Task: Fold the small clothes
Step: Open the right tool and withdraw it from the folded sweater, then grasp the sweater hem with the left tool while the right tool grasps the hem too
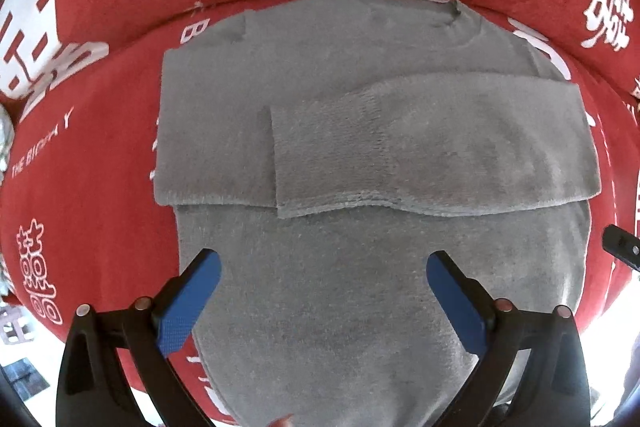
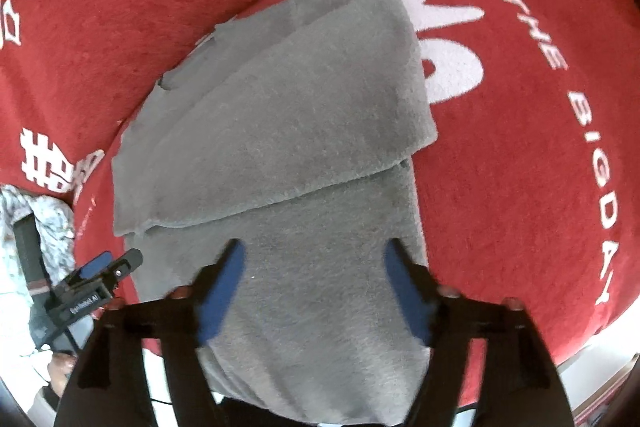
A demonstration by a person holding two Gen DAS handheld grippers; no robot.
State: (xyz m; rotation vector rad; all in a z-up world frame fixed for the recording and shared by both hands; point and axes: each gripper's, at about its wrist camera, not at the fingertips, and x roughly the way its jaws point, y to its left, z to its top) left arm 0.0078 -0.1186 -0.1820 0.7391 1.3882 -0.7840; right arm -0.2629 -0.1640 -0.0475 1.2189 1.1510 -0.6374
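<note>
A grey fuzzy sweater (image 1: 320, 67) lies flat on a red cloth (image 1: 100, 147), collar at the far side. Both sleeves are folded across its chest, and the sleeve on top (image 1: 440, 147) runs in from the right. My left gripper (image 1: 323, 261) hangs open just above the sweater's lower body, with nothing between its blue pads. In the right wrist view the sweater (image 2: 280, 127) shows the same folded sleeves. My right gripper (image 2: 315, 247) stands open over the lower body near its right edge and holds nothing. The left gripper (image 2: 114, 263) appears at the sweater's left edge.
The red cloth (image 2: 520, 147) carries white lettering and curves up behind the sweater. A mottled white and grey fabric (image 2: 52, 219) lies at the left. A person's hand (image 2: 60, 371) shows at the lower left. The cloth's near edge drops off brightly at the lower right.
</note>
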